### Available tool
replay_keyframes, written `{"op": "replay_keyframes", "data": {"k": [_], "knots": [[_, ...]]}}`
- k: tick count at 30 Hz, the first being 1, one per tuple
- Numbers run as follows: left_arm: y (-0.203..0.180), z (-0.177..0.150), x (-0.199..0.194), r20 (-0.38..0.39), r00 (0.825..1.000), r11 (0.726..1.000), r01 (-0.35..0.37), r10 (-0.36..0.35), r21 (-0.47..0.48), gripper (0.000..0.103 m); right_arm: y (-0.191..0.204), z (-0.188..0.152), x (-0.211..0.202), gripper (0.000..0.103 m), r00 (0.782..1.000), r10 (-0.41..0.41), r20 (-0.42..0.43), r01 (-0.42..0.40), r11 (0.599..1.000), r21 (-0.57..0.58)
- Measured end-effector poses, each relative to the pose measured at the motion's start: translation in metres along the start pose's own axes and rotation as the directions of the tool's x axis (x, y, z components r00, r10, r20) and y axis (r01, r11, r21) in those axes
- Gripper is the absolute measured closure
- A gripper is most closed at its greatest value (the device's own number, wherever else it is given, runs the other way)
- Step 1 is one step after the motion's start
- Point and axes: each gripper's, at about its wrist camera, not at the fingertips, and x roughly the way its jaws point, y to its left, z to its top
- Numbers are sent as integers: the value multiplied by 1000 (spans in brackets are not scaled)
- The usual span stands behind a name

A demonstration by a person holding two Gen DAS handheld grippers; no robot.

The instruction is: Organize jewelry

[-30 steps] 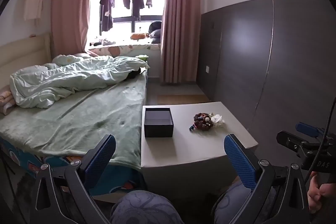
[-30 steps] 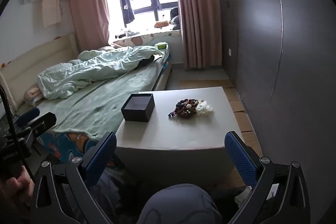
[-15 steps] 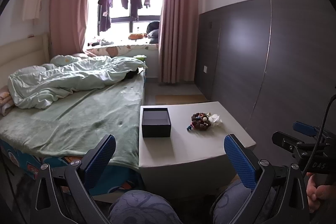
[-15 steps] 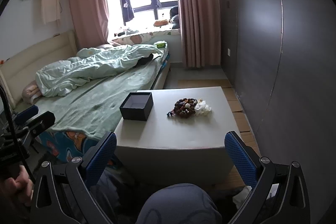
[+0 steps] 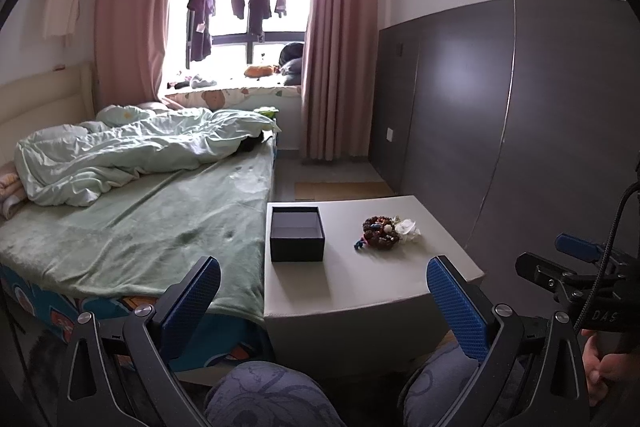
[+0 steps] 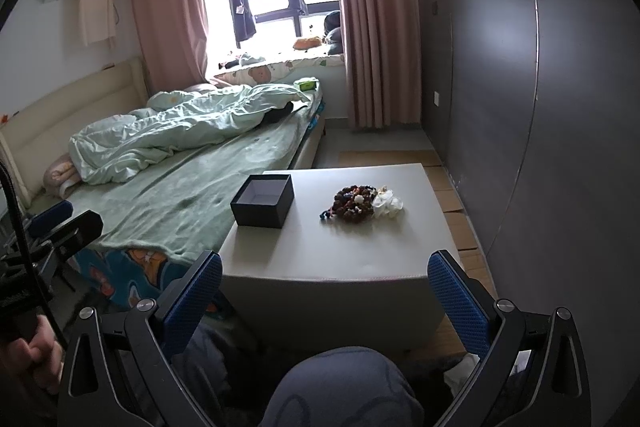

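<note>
beads [image 6: 354, 203] beside box [image 6: 262, 201], table [image 6: 348, 251]

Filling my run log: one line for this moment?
left gripper open | right gripper open | jewelry pile on table | box empty

One open, dark, square cardboard box [image 5: 297, 239] stood ahead of the jaws, left of centre. One heap of dark red and brown bead jewelry [image 5: 380, 235] lay ahead to the right; its separate pieces could not be counted. One small white cluster [image 5: 407, 228] touched the heap's right side. One pale grey table [image 5: 360, 287] carried all three.
</note>
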Motion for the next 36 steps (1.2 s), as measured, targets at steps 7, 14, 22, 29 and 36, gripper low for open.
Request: {"op": "replay_keyframes", "data": {"k": [7,14,22,29,36], "knots": [[-2,0,-1,1,1000,1000,0,0,-2,0,0,-1,-3,0,1000,1,4,-1,1000,1],[-1,1,-4,3,1000,1000,7,-7,-6,0,-1,0,-3,0,1000,0,1,0,1000,-1],[-1,0,-7,6,1000,1000,12,-12,-12,0,0,-1,-3,0,1000,0,2,0,1000,-1],[-1,0,-5,3,1000,1000,17,-17,-14,0,0,-1,-2,0,1000,1,-5,-1,1000,-3],[5,2,3,-5,1000,999,25,-25,-22,0,0,1,2,0,1000,0,-7,0,1000,1]]}}
